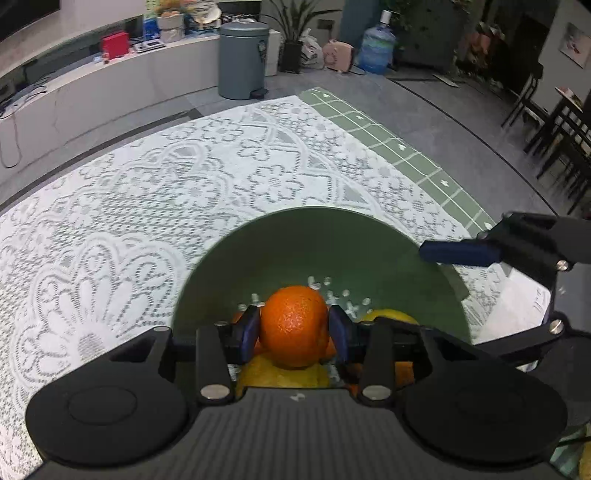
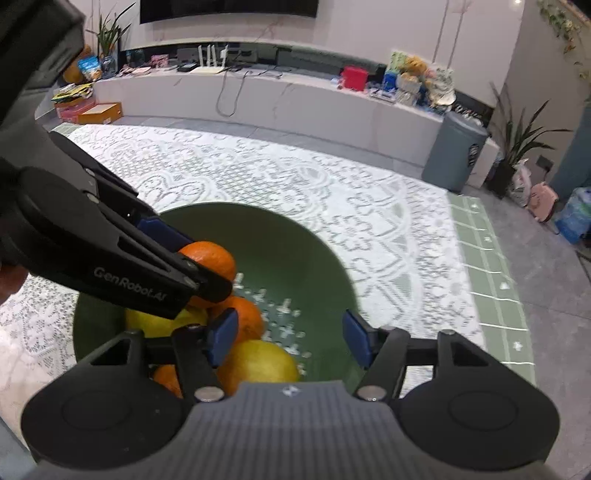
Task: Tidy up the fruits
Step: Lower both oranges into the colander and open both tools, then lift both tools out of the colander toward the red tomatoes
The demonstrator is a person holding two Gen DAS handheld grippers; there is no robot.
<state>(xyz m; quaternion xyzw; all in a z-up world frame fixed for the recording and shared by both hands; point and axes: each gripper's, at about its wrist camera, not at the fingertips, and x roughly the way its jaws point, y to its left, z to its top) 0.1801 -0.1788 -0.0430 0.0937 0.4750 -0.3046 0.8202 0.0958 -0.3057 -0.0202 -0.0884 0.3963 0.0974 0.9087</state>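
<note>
Both claws are matte black with blue pads [image 2: 221, 338], silver screws and ribbed housings; the left claw [image 2: 207, 266] bears white "GenRobot.AI" lettering.

This is looking like a home living room. A white lace tablecloth [image 2: 295, 192] is covering a green grid-patterned table [image 2: 491, 295], and a long low white media shelf [image 2: 280, 99] is running along the wall beneath a dark wall-mounted screen [image 2: 229, 7]. A grey pedal bin [image 1: 243, 59], leafy potted plants [image 1: 291, 37], a blue water jug [image 1: 376, 44] and dark dining chairs [image 1: 554, 122] are standing on the grey floor.
</note>
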